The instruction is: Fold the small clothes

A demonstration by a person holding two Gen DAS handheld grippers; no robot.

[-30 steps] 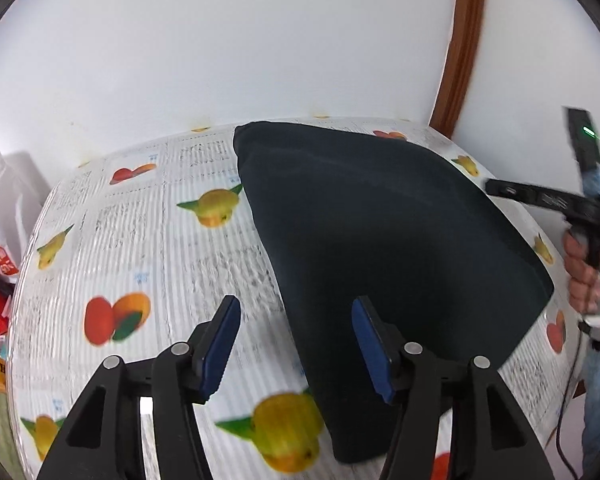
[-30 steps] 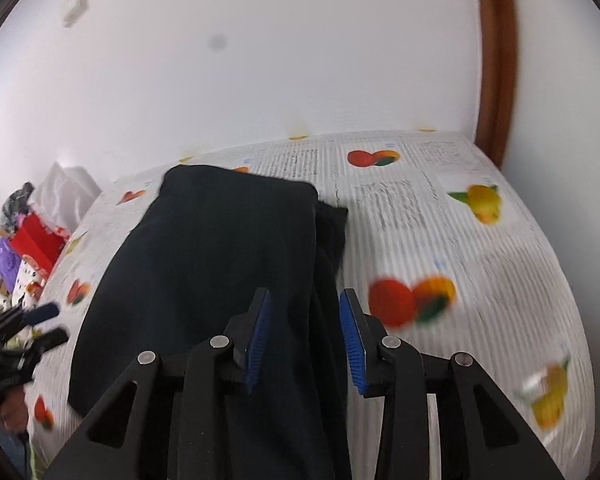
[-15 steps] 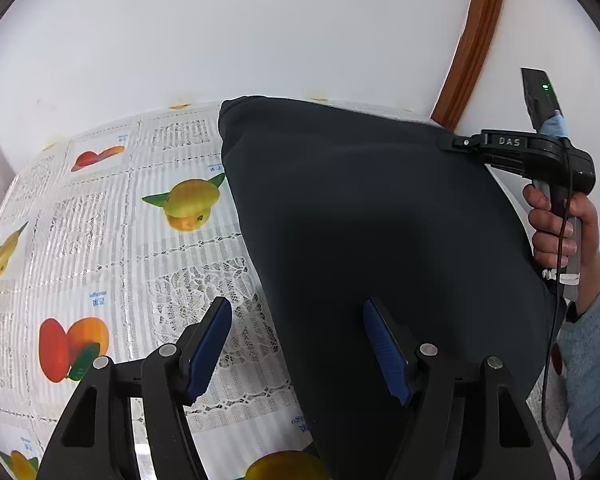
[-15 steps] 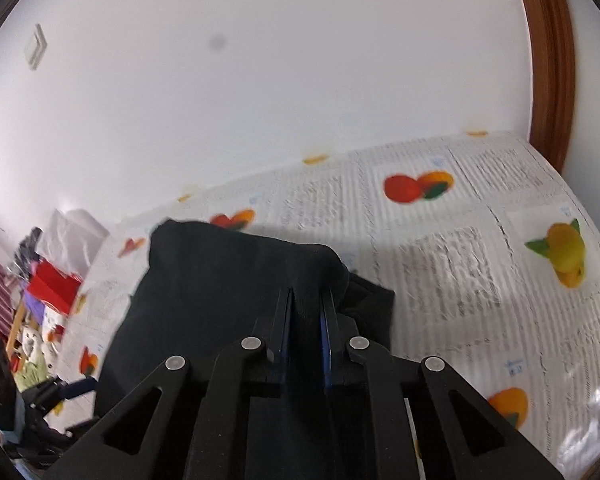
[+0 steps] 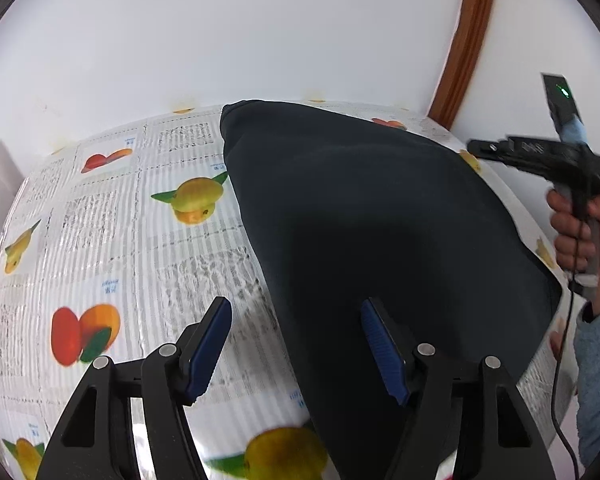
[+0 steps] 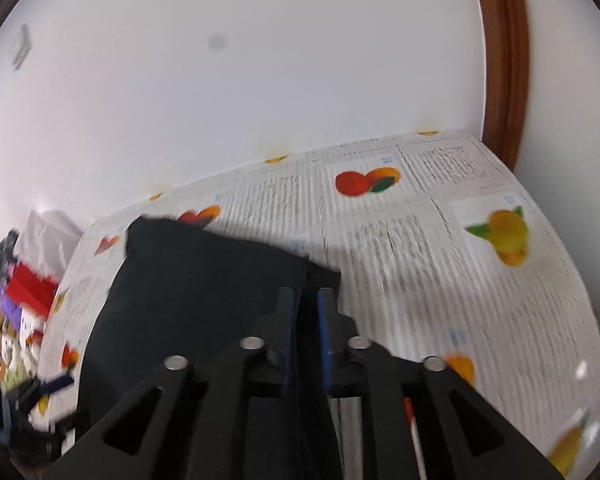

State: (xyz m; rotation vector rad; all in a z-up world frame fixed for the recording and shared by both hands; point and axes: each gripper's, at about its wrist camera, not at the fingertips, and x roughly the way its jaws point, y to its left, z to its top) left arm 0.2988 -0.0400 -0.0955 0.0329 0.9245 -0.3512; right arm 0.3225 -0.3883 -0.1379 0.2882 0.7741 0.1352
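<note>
A dark navy garment (image 5: 360,208) lies folded flat on the fruit-print tablecloth (image 5: 100,240). My left gripper (image 5: 296,308) hovers open over its near left edge, with one pad above the cloth and the other above the tablecloth. The right gripper (image 5: 474,146), held in a person's hand (image 5: 576,232), sits just off the garment's far right edge. In the blurred right wrist view, the right gripper (image 6: 306,294) is at the garment (image 6: 204,280) corner. Its jaws are opening from a narrow gap, in which dark cloth shows.
The table meets a white wall, with a brown wooden door frame (image 5: 464,40) at the right corner. A blue sleeve (image 5: 596,360) and a trailing cable are at the right edge. Red and purple clutter (image 6: 24,292) lies beyond the table's left end.
The right gripper's jaws closed tight on the garment's corner, then parted a little, and it drew back off the right edge. The left gripper stayed over the near edge, open.
</note>
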